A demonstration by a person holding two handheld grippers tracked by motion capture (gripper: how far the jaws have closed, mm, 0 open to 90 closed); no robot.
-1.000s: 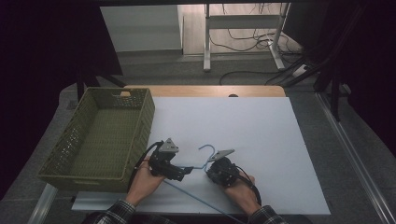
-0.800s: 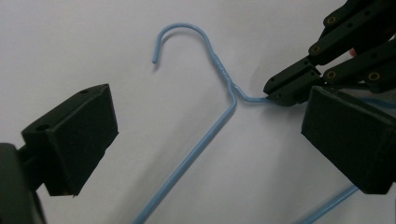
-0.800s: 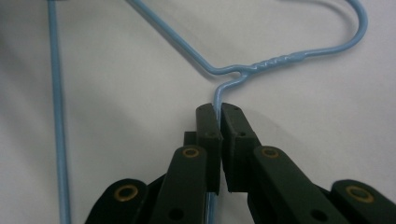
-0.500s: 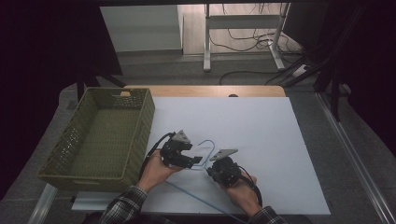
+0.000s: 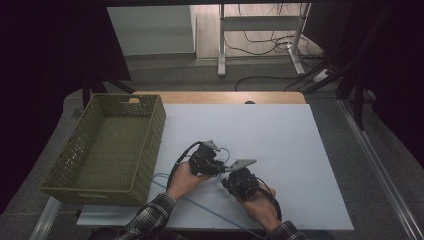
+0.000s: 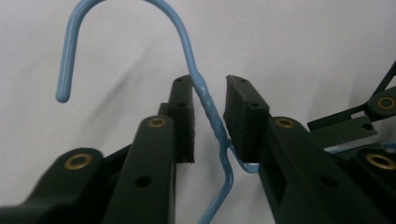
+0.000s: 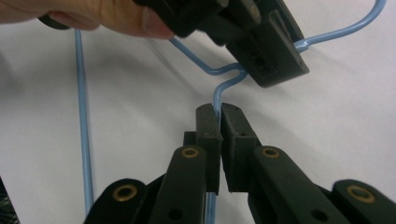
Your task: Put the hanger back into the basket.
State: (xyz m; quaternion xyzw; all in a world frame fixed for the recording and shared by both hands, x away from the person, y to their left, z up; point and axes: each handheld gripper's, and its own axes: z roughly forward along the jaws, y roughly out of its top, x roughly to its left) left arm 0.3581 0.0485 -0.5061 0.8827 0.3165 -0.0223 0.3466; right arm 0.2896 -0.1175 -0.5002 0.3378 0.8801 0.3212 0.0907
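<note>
A blue wire hanger point(image 5: 226, 151) lies on the white table point(image 5: 280, 130) near the front edge. In the left gripper view its twisted neck point(image 6: 205, 98) runs up between my left gripper's point(image 6: 210, 88) jaws, which stand apart on either side of it; the hook point(image 6: 74, 28) curves away to the upper left. My right gripper point(image 7: 219, 112) is shut on the hanger's wire just below a bend point(image 7: 224, 86). In the high view the left gripper point(image 5: 220, 166) and right gripper point(image 5: 232, 175) sit tip to tip, a hand behind each.
An olive-green slotted basket point(image 5: 155, 135) with nothing inside stands at the table's left. A long side of the hanger point(image 5: 210, 210) trails toward the front edge. Table legs and cables lie on the floor beyond the far edge.
My left gripper has moved up and to the right, from beside the basket to the hanger's neck, close to the right gripper. The right gripper has stayed in place on the wire.
</note>
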